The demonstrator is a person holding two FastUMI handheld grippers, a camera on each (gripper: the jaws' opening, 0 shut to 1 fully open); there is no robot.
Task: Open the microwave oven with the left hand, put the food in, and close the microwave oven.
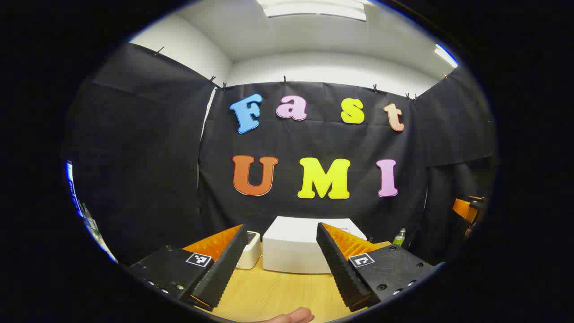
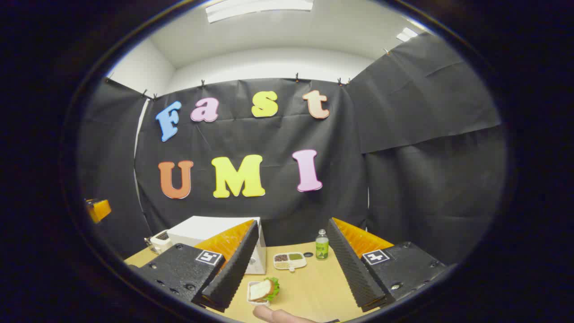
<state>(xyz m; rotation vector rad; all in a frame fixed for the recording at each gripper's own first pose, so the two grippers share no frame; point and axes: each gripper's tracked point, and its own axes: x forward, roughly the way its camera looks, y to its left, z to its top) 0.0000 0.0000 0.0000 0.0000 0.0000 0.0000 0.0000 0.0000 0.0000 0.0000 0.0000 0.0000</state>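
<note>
The white microwave oven [image 1: 296,249] stands on the wooden table, door shut, straight ahead of my left gripper [image 1: 281,262], which is open and holds nothing. In the right gripper view the microwave oven [image 2: 210,233] sits at the left, partly behind a finger. The food, a sandwich with lettuce on a small white plate [image 2: 262,290], lies on the table close in front of my right gripper [image 2: 291,264], just right of its left finger. That gripper is open and holds nothing.
A small white appliance [image 1: 249,251] stands left of the microwave. A divided white dish [image 2: 289,260] of grains and a green bottle [image 2: 321,245] stand behind the sandwich. A fingertip [image 2: 278,315] shows at the bottom edge. Black cloth walls surround the table [image 2: 314,287].
</note>
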